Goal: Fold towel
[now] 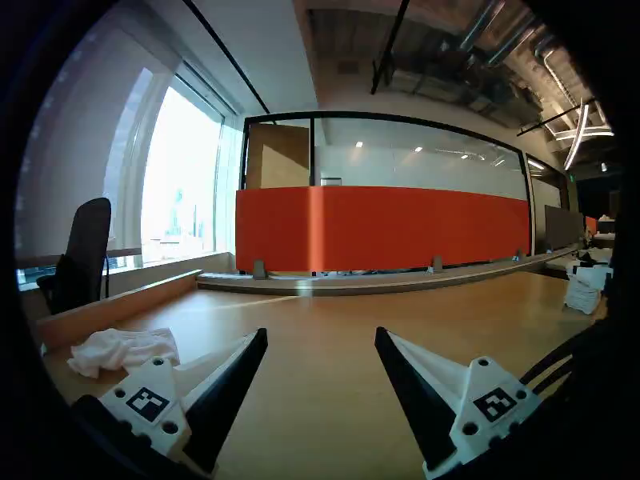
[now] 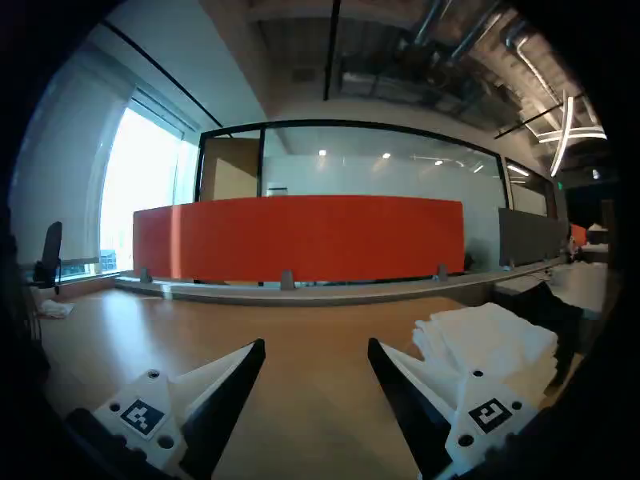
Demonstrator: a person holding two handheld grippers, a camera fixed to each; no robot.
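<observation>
In the left gripper view a crumpled white towel (image 1: 124, 350) lies on the wooden table (image 1: 336, 320) at the near left, just beyond the left finger. My left gripper (image 1: 320, 340) is open with nothing between its fingers. In the right gripper view a stack of folded white towels (image 2: 492, 340) sits on the table (image 2: 304, 336) at the right, beside the right finger. My right gripper (image 2: 316, 348) is open and holds nothing. The crumpled towel (image 2: 54, 308) is small at the far left there.
An orange divider panel (image 1: 384, 228) runs along the table's far edge. A black office chair (image 1: 76, 256) stands by the window at the left. A dark object (image 2: 552, 312) sits behind the folded stack. More white cloth (image 1: 584, 288) lies far right.
</observation>
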